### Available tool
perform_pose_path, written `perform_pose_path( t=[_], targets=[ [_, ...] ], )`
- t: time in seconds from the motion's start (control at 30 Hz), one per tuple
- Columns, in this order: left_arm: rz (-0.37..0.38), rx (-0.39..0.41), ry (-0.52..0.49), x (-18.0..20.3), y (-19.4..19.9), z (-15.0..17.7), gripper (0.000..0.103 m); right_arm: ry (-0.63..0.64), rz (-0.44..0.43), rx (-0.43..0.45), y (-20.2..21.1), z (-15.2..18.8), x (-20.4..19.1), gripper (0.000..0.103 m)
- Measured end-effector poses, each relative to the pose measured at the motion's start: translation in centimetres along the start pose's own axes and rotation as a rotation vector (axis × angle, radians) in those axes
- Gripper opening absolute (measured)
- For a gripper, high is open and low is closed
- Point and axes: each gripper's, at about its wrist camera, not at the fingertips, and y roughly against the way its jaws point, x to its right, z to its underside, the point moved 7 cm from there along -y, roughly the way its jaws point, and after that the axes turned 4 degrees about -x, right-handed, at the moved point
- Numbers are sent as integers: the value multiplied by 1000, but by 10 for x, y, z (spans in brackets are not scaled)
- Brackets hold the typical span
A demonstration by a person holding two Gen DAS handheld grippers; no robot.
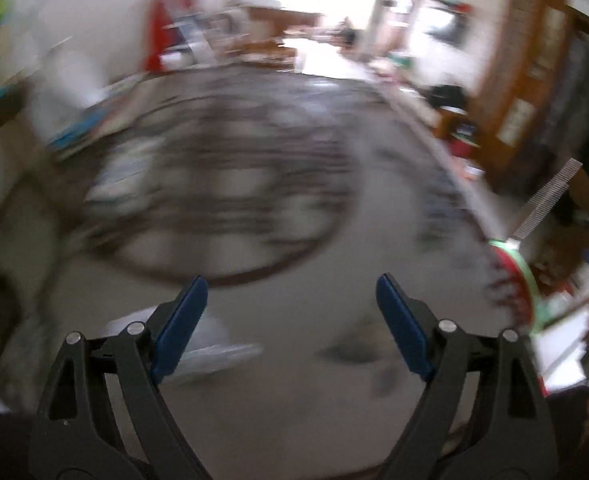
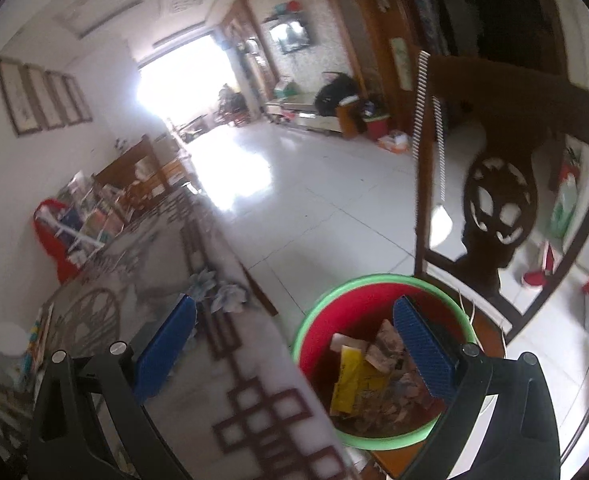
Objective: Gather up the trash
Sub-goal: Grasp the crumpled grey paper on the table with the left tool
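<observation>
**Both grippers empty; one trash bin beside the table**

Left wrist view: blurred. The left gripper (image 1: 292, 300) has its two blue fingers spread wide, nothing between them, over the patterned table (image 1: 294, 380). One bin (image 1: 514, 276) shows at the right edge.

Right wrist view: the right gripper (image 2: 294, 328), jaws apart and empty, hangs over the table edge (image 2: 222, 360) and the one red, green-rimmed bin (image 2: 314, 332), which holds a yellow wrapper (image 2: 348, 380) and scraps. One dark chair (image 2: 498, 200) stands behind.

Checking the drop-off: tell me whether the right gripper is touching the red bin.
Cannot tell. In the right wrist view one finger overlaps the red bin, but that angle shows neither contact nor gap.
</observation>
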Motion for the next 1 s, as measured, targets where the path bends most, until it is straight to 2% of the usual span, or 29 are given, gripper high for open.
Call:
perform_pose_path(
  t=[0.07,0.17,0.3,0.5,0.53,0.57,0.6,0.67,0.83,1.0],
  targets=[
    [-36,-38,81,-36,-6,10,84,39,-8,2,0,2,-16,95],
    [-28,-71,175,-63,-16,19,86,72,-36,-16,-3,9,-40,95],
    [0,-97,168,-58,-28,25,89,154,-42,-24,-5,20,-74,95],
    [67,-140,189,-55,-47,37,89,281,-37,-39,-13,35,-112,95],
    [82,-149,205,-56,-50,39,80,290,-40,-46,-15,38,-116,95],
    [94,-157,216,-57,-53,40,66,298,-45,-52,-17,40,-120,95],
    [111,-160,223,-57,-54,39,63,306,-51,-57,-18,42,-125,95],
    [128,-156,220,-56,-53,38,48,323,-60,-60,-20,46,-133,95],
    [253,-120,281,-53,-43,32,47,361,-85,-101,-34,59,-158,95],
    [284,12,310,-63,-8,13,47,428,-106,-183,-57,87,-201,95]
  ],
)
